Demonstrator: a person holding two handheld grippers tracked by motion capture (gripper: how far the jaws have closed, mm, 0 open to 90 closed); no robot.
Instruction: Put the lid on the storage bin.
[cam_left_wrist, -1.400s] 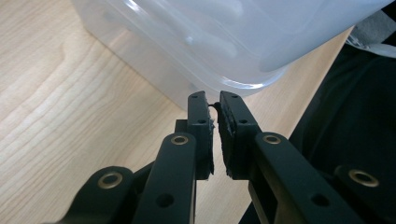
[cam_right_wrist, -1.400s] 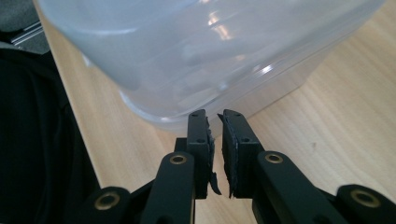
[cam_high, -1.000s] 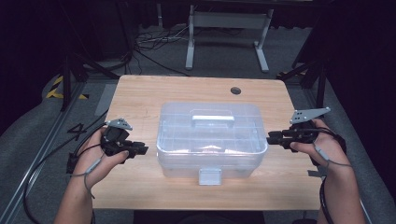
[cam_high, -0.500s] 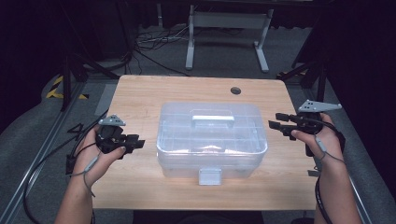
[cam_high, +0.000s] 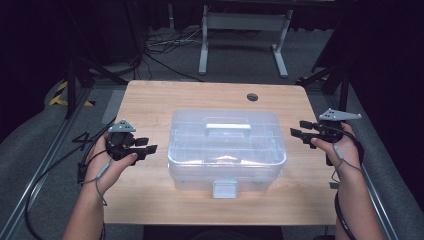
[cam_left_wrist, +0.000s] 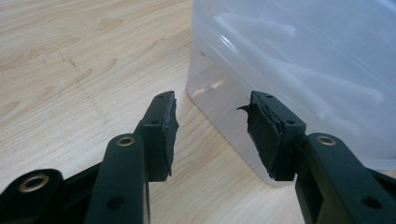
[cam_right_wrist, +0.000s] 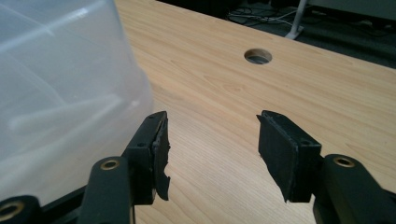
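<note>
Evidently both hands flank the clear lidded plastic storage box (cam_high: 227, 147): left gripper (cam_high: 145, 146) at nine o'clock, right gripper (cam_high: 299, 128) at three, jaws just opened, empty. Next, grasp its sides or white front latch (cam_high: 224, 188).

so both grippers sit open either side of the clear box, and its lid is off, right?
Not quite: the lid is on the clear box, handle on top, as the high view shows. The left gripper and right gripper do flank it, jaws open and empty, having just been opening.

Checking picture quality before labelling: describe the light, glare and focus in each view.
High view: wooden table evenly lit, surroundings dark, soft sheen on the clear plastic lidded box. Left gripper view: jaws sharp, box wall hazy with small glints. Right gripper view: box blurred and washed out, round table hole crisp.
</note>
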